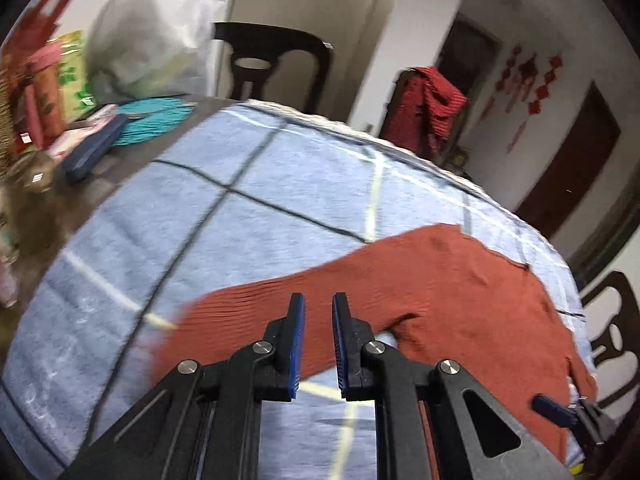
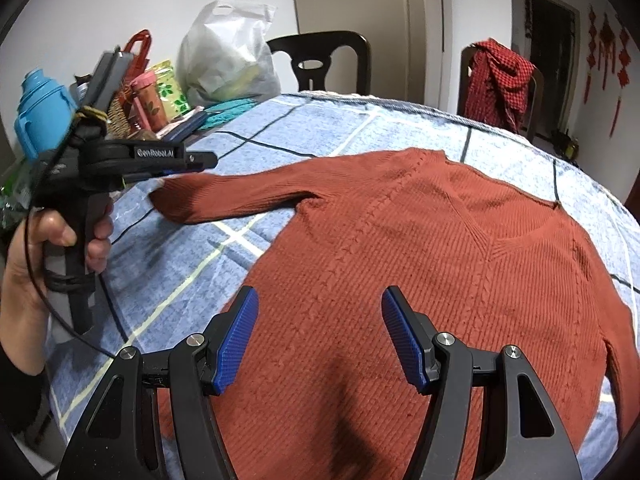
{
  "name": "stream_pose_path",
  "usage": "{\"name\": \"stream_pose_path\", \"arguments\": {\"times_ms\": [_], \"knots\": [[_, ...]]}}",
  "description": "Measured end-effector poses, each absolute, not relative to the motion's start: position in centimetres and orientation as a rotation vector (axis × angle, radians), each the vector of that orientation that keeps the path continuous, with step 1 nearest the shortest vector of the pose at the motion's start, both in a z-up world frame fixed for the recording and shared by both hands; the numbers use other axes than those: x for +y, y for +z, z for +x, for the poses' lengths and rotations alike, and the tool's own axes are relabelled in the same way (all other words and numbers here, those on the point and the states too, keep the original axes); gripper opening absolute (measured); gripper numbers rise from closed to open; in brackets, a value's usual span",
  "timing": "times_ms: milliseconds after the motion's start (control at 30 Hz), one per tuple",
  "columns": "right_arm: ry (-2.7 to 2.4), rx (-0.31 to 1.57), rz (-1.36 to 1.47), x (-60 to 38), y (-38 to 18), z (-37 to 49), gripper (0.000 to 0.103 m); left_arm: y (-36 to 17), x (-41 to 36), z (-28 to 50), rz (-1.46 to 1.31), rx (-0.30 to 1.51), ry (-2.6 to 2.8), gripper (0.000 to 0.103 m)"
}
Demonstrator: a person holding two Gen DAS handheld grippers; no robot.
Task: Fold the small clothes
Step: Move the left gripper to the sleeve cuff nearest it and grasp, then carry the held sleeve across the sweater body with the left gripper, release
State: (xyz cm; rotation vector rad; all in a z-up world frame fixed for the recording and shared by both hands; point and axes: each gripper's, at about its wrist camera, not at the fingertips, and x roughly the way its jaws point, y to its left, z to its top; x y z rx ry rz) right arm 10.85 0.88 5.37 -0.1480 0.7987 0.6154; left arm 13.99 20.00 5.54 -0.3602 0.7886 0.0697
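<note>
A rust-red knitted sweater (image 2: 400, 260) lies flat, front up, on a blue checked cloth (image 2: 180, 272) that covers the table. Its left sleeve (image 2: 224, 196) stretches out sideways. My left gripper (image 1: 318, 300) hovers just above that sleeve (image 1: 248, 312), its blue pads (image 1: 298, 340) drawn close with only a narrow gap and nothing between them. In the right wrist view the left gripper (image 2: 212, 157), held by a hand (image 2: 48, 236), sits over the cuff without touching it. My right gripper (image 2: 320, 340) stands open above the sweater's lower body, holding nothing.
Clutter crowds the table's far left: a white plastic bag (image 2: 228, 56), a blue bottle (image 2: 40, 108), a pink bottle (image 2: 148, 100) and a teal mat (image 1: 156, 118). A dark chair (image 2: 320, 60) and a chair draped with red checked fabric (image 2: 500, 80) stand behind.
</note>
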Motion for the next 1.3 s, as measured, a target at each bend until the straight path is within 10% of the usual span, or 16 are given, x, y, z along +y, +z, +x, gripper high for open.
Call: {"name": "stream_pose_path", "arguments": {"times_ms": [233,567,900,1100,1300], "knots": [[0.61,0.797,-0.158,0.5,5.3,10.7,0.064,4.9,20.4,12.8,-0.284,0.818,0.119,0.019],[0.64,0.812,-0.181,1.4,5.0,10.3,0.064,3.3,24.6,8.4,-0.335,0.832,0.268,0.061],[0.643,0.827,-0.219,2.8,4.8,10.1,0.064,1.0,26.5,9.1,-0.413,0.869,0.264,0.062],[0.641,0.834,-0.24,3.7,4.7,10.2,0.064,0.7,25.6,11.0,-0.398,0.872,0.202,0.057],[0.639,0.837,-0.256,4.6,4.6,10.6,0.064,0.9,25.5,12.8,-0.425,0.893,0.127,0.015]]}}
